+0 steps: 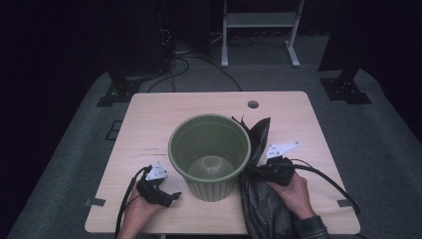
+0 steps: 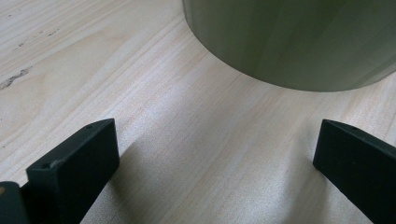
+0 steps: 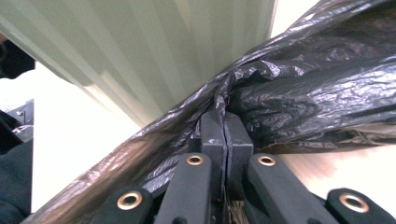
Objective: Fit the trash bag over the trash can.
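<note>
A green ribbed bin [image 1: 209, 155] stands upright in the middle of the wooden table [image 1: 149, 119], its inside bare. A black plastic bag [image 1: 261, 199] lies crumpled along the bin's right side, from the back of the bin to the table's front edge. My right gripper [image 1: 249, 173] is shut on a fold of the black bag [image 3: 299, 93], right beside the bin wall [image 3: 154, 51]. My left gripper [image 1: 171, 195] rests on the table at the bin's front left, open, with only bare wood between its jaws; the bin's base [image 2: 299, 42] stands just ahead of it.
A round cable hole [image 1: 253, 104] sits near the table's far edge. Tape marks lie at the front corners [image 1: 94, 202]. Beyond the table are a white frame stand [image 1: 259, 30] and dark equipment bases on grey carpet.
</note>
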`<state>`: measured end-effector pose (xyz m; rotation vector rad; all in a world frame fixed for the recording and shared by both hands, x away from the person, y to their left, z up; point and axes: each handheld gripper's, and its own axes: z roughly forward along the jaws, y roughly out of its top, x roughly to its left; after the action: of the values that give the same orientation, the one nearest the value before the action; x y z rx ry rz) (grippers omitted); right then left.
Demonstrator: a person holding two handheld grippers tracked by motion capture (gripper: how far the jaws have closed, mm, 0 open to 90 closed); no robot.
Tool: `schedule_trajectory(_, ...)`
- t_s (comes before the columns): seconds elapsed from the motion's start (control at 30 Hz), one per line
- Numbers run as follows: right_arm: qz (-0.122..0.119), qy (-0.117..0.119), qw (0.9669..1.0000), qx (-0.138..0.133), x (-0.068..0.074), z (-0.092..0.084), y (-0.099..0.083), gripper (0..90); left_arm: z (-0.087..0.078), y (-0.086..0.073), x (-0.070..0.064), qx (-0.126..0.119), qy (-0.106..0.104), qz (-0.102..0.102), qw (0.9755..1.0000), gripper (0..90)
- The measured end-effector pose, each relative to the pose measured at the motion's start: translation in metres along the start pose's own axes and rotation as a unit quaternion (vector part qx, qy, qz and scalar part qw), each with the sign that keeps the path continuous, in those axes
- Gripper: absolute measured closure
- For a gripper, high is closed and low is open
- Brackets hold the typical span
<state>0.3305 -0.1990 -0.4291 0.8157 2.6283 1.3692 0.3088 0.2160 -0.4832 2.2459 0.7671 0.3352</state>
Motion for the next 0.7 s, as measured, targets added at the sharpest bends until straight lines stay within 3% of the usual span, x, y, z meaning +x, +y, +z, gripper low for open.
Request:
schedule_trajectory(0.13,-0.012,0.012,0.9998,-0.007,0.004,-0.011,0.011,88.9,0.0,0.0,0.0,0.0,0.0,0.0,1.0,0.0)
schedule_trajectory(0.17,-0.011,0.025,0.9995,-0.018,0.004,-0.017,0.015,89.0,0.0,0.0,0.0,0.0,0.0,0.0,1.0,0.0)
schedule_trajectory(0.4,-0.025,0.031,0.9986,-0.035,0.009,-0.036,0.029,88.9,0.0,0.0,0.0,0.0,0.001,-0.001,1.0,0.0)
schedule_trajectory(0.7,-0.039,0.013,0.9978,-0.051,0.011,-0.065,0.046,88.8,0.0,0.0,0.0,0.001,0.001,0.0,1.0,0.0)
